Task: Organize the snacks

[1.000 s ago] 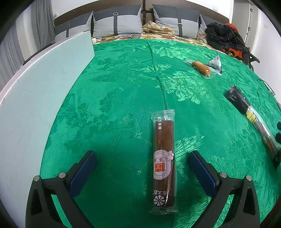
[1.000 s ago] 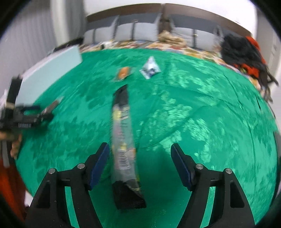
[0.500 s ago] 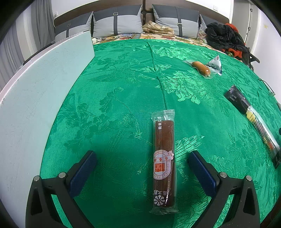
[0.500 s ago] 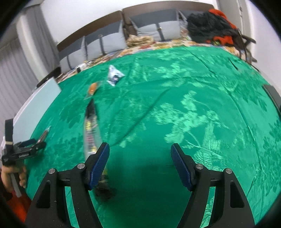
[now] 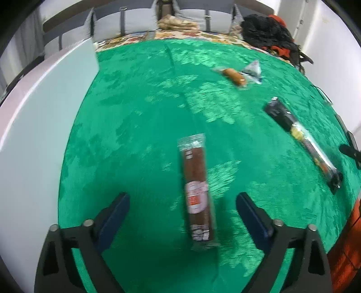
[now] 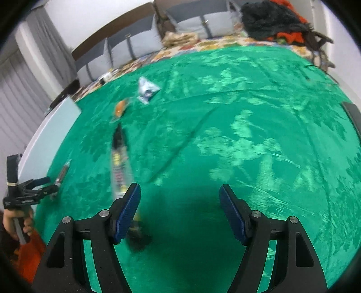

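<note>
A brown snack bar (image 5: 197, 191) in clear wrap lies on the green cloth (image 5: 140, 126), lengthwise between the jaws of my left gripper (image 5: 182, 214). Those jaws are closing, and neither pad touches the bar. Off to the right lies a long black-and-clear packet (image 5: 302, 139). Farther back are an orange sausage snack (image 5: 234, 75) and a small silver packet (image 5: 252, 71). My right gripper (image 6: 180, 202) stands open over bare cloth. The long packet (image 6: 119, 162) runs just outside its left finger (image 6: 126, 211), which hides part of it.
A pale board (image 5: 45, 124) borders the cloth on the left. Grey pillows (image 5: 191, 18) and a heap of black and orange clothes (image 5: 268, 33) lie at the far end. In the right wrist view a hand (image 6: 13, 223) holds the left gripper at the left edge.
The left jaws have drawn closer together around the bar, and that view has tilted slightly. The right gripper swung rightward and rolled, so the long packet went from between its jaws to outside its left finger.
</note>
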`<state>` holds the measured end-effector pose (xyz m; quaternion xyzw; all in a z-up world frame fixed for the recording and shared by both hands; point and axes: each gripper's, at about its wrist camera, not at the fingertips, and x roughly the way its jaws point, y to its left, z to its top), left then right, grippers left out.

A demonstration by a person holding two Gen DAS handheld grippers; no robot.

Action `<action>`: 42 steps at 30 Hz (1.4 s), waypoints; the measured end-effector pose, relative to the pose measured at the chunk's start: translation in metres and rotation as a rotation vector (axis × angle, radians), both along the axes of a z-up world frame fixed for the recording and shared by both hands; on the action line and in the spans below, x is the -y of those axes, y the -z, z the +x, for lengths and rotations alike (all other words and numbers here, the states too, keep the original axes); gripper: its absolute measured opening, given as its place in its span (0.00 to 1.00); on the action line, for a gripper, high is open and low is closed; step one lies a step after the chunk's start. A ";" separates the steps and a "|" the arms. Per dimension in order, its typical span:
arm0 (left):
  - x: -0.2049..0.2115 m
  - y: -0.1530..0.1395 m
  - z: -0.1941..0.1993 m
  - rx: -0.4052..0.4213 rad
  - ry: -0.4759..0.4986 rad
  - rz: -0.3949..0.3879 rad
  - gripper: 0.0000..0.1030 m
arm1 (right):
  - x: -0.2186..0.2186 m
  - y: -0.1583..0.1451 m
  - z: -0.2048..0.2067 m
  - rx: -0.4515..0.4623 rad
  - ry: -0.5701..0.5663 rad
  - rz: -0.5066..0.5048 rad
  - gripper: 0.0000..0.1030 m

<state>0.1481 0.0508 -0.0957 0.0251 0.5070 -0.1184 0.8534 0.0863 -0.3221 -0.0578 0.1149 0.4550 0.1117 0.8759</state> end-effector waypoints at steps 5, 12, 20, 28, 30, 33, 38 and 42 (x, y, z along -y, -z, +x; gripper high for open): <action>0.026 0.008 0.010 -0.040 -0.010 0.066 0.71 | -0.067 -0.012 0.025 -0.098 -0.187 -0.064 0.73; 0.023 0.006 -0.005 0.002 -0.073 0.032 0.18 | -0.131 0.023 0.044 -0.240 -0.268 -0.346 0.32; -0.001 -0.024 -0.035 0.048 -0.121 -0.140 0.17 | -0.107 -0.010 0.024 -0.206 -0.170 -0.229 0.19; -0.036 -0.084 -0.055 0.137 -0.181 -0.279 0.17 | -0.119 -0.066 0.026 -0.104 -0.158 -0.048 0.19; -0.050 -0.101 -0.060 0.166 -0.207 -0.310 0.17 | -0.129 -0.083 0.030 -0.074 -0.174 -0.005 0.19; -0.084 -0.131 -0.066 0.233 -0.260 -0.350 0.17 | -0.157 -0.113 0.035 -0.021 -0.231 0.055 0.19; -0.145 -0.171 -0.066 0.333 -0.343 -0.327 0.17 | -0.212 -0.147 0.054 0.015 -0.330 0.163 0.19; -0.204 -0.181 -0.055 0.353 -0.436 -0.253 0.17 | -0.275 -0.169 0.071 0.017 -0.414 0.242 0.19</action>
